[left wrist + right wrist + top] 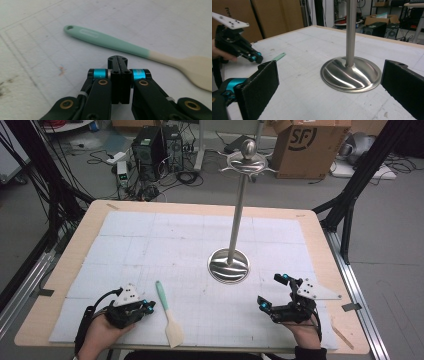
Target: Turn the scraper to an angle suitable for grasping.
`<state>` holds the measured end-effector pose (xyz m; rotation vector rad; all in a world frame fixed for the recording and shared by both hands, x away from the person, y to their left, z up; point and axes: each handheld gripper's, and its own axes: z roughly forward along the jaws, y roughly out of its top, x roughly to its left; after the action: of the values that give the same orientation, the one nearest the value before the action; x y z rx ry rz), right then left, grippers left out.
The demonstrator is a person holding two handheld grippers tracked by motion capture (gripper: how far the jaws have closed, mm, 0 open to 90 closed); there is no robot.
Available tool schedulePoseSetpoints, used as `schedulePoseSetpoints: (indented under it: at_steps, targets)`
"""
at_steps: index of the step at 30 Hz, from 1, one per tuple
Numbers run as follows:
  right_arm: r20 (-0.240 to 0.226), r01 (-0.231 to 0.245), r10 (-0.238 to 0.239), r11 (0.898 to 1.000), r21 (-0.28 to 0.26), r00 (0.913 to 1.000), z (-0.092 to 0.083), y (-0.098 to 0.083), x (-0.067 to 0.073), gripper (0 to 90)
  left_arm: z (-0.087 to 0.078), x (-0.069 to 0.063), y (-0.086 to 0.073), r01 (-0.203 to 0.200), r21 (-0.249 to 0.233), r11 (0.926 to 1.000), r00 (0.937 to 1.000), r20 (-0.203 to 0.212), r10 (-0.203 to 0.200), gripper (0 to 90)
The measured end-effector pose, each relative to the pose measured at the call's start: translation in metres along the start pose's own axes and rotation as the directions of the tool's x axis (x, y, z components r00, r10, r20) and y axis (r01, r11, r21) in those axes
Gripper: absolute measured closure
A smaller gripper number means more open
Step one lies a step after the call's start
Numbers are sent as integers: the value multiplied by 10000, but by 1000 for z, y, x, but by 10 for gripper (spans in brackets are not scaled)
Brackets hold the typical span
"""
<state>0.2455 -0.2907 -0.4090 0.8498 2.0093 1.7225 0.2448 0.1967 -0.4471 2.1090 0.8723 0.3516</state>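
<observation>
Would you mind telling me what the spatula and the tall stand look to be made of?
The spatula looks like matte silicone or plastic: a mint-green handle with a soft, even sheen runs into a cream blade, with no grain or glare. The stand seems to be polished metal, likely stainless steel: its round base mirrors the room in bright streaks, and the pole is finely ribbed.

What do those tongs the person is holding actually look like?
Each hand carries black tongs: the left tongs and right tongs are built of black linked bars with bright blue cylinders at the joints and brass-coloured rivets. A pale grey three-cornered plate dotted with small dark marks sits on top of each. The right ones end in flat, rough black pads. A black cable trails from each. A dark sleeve shows at the right wrist.
</observation>
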Motion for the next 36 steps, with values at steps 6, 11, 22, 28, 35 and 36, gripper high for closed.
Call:
schedulePoseSetpoints:
  at_steps: [6, 11, 22, 28, 35, 36]
  targets:
    - [41, -41, 41, 10000, -27, 10000, -1, 0, -1, 4, 20, 10, 12, 655, -305, 9974, 9979, -1, -655, 899]
    - [20, -39, 39, 10000, -27, 10000, -1, 0, -1, 3, 34, 8, 25, 568, -219, 9981, 9983, 116, -566, 899]
    - [18, -24, 24, 10000, -17, 10000, 0, 0, -2, 4, 70, -38, 54, -697, -40, 9976, 9944, 790, 698, 899]
    - [-10, -47, 47, 10000, -13, 10000, 0, 0, -1, 4, 75, -48, 57, -1000, -157, 9949, 9912, 862, 1010, 899]
    - [32, -74, 74, 9999, -102, 10000, -1, 0, -3, 4, 49, -74, 51, -1720, -682, 9827, 9729, 1446, 1803, 899]
    - [23, -82, 83, 9999, -82, 10000, -1, 0, -3, 4, 46, -78, 49, -1813, -612, 9815, 9701, 1524, 1887, 899]
